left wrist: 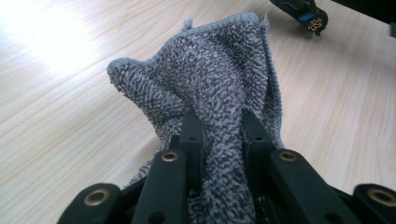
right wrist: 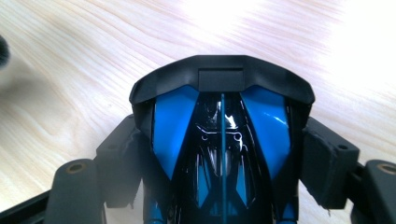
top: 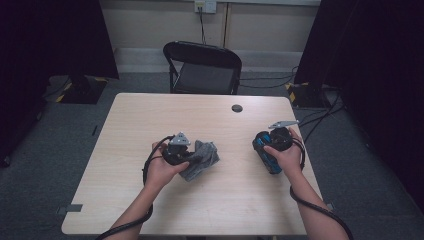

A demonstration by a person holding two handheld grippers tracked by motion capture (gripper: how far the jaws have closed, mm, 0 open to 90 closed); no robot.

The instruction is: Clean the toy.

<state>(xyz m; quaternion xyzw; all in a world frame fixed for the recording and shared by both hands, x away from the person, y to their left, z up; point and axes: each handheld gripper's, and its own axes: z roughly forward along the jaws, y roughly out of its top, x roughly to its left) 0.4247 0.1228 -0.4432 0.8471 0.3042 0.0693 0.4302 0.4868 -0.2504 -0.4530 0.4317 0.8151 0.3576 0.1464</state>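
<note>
My left gripper (left wrist: pixel 217 128) is clamped on a grey terry cloth (left wrist: pixel 219 79): both black fingers (left wrist: pixel 191 135) sink into the pile, and the cloth bunches up between them and rises beyond the tips in a loose peak. From above, that gripper (top: pixel 179 149) sits a little left of the table's middle, with the cloth (top: pixel 202 159) spilling out to its right and resting crumpled on the table (top: pixel 150 115).

My right gripper (right wrist: pixel 224 154) holds a blue and black toy car (right wrist: pixel 219 135). The pads press on its two flanks, so the jaws stand wide but are gripping, not loose. The car's black spoiler end points away from me over the wood. In the high view this gripper (top: pixel 274 142) is near the table's right edge, the car (top: pixel 267 152) angled under my hand, and I cannot tell whether it is lifted or touching the top.

As I judge it, the work is wiping the car with the cloth, and it stands at the start. Both things are picked up and held firmly, which is the done part. What is left is everything else. The two are well apart, with bare wood between them, and the cloth touches no part of the car yet. I would need to bring cloth and car together near the middle, rub the body over, then set both down.
</note>
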